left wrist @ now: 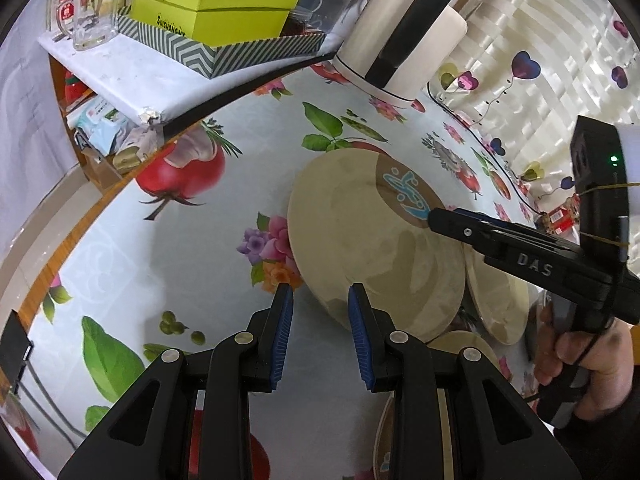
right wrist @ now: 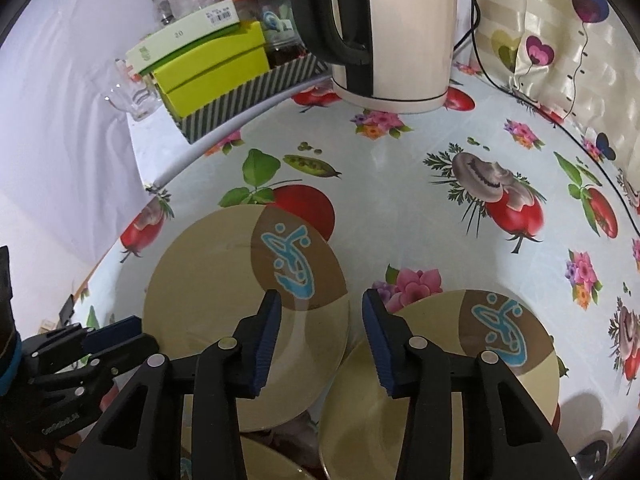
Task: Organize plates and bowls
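- Both sets of jaws stand wide and hold nothing: my right gripper [right wrist: 322,344] hovers over the gap between two plates, my left gripper [left wrist: 320,336] sits low at the near edge of the table [left wrist: 192,264].
- Just past my right fingertips, the left plate [right wrist: 224,300] lies ahead and to the left, and the right plate [right wrist: 472,364] ahead and to the right; their rims look touching or overlapping under the jaws, though I cannot tell which lies on top.
- A third rim, plate or bowl [right wrist: 260,460], peeks out below my right gripper; too little shows to name it.
- From the left wrist view, the left plate [left wrist: 360,240] lies ahead and slightly right of the left jaws, its near rim just beside the right pad, so I judge the left hand nearer to it.
- My right gripper [left wrist: 448,220] reaches in from the right, tips over that plate's patterned patch.
- Round plates have no long axis; any rim grip serves.
- Far back stands a kettle [right wrist: 392,32], well apart from the plates.
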The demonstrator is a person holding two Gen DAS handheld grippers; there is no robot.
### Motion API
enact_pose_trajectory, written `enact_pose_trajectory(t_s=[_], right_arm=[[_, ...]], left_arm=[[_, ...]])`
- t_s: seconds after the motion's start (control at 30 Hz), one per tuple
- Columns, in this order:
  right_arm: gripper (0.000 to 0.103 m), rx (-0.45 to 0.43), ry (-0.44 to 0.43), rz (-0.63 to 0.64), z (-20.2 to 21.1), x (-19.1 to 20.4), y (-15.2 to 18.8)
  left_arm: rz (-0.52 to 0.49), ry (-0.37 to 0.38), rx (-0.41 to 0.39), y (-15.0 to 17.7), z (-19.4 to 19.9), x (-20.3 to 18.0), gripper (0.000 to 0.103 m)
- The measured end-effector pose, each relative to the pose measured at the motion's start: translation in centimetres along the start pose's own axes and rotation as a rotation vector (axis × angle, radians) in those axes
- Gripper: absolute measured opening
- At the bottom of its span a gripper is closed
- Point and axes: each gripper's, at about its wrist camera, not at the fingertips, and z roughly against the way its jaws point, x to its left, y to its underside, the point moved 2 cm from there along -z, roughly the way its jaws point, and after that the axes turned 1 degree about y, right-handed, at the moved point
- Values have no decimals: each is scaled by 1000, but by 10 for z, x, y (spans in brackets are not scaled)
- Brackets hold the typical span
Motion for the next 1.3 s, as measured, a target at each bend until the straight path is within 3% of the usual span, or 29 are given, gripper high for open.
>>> enact_pose_trajectory(t_s=[0.27, 0.9, 1.3], right_arm=[[24, 15, -13, -9, -8, -3, 0], [23, -18, -41, -22, 3, 5, -7], [23, -43, -31, -46, 39, 9, 19]], left_arm=[[28, 52, 4, -1, -6, 0, 30], [9, 42, -58, -8, 13, 1, 28], [-53, 47, -57, 9, 40, -19, 28]])
